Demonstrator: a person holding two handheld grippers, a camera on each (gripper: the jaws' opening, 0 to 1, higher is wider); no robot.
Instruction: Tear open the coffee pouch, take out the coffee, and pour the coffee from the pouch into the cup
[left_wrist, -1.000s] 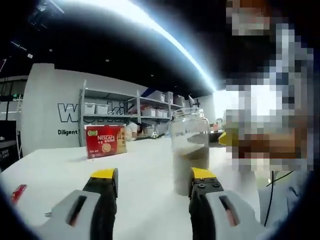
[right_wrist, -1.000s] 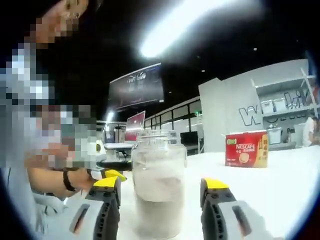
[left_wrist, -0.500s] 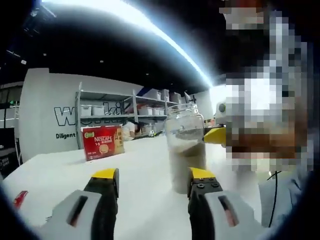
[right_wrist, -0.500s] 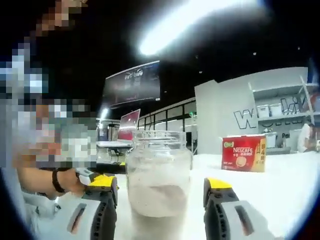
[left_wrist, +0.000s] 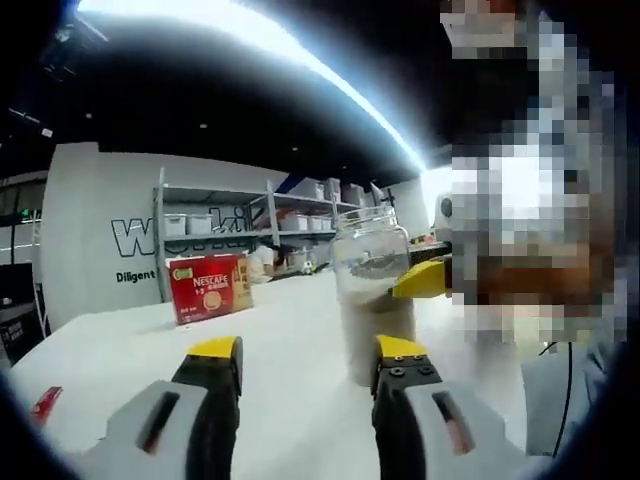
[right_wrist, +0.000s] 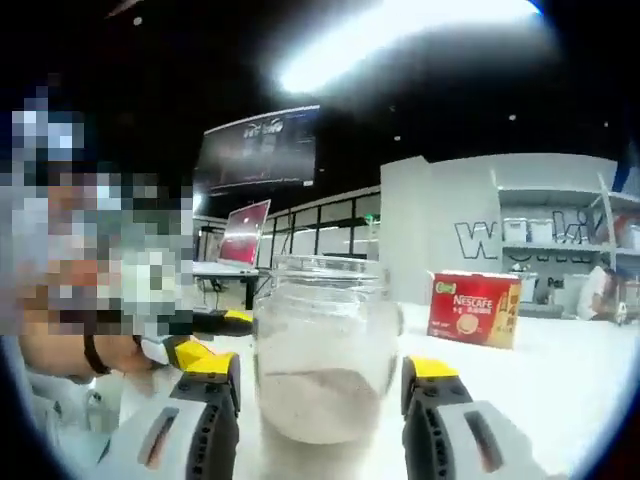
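Note:
An open-topped glass jar (left_wrist: 375, 295) with pale brownish contents in its lower part stands on the white table (left_wrist: 290, 400). My left gripper (left_wrist: 306, 348) is open and holds nothing, with the jar just beyond its right jaw. My right gripper (right_wrist: 321, 366) is open. The jar (right_wrist: 322, 340) sits close ahead between the lines of its two jaws, and I cannot tell if they touch it. One yellow fingertip (left_wrist: 420, 280) of the right gripper shows against the jar's right side. A red Nescafe box (left_wrist: 208, 287) (right_wrist: 472, 308) stands further back on the table.
A small red scrap (left_wrist: 45, 403) lies at the table's near left. A person's hand with a dark wristband (right_wrist: 95, 352) holds the left gripper, whose yellow fingertips (right_wrist: 192, 351) show at the left. Shelving with boxes (left_wrist: 250, 225) and a laptop (right_wrist: 245, 235) stand beyond the table.
The right gripper has closed in on the jar, which now looks larger between its jaws. In the left gripper view, the right gripper's yellow tip has moved left, up against the jar.

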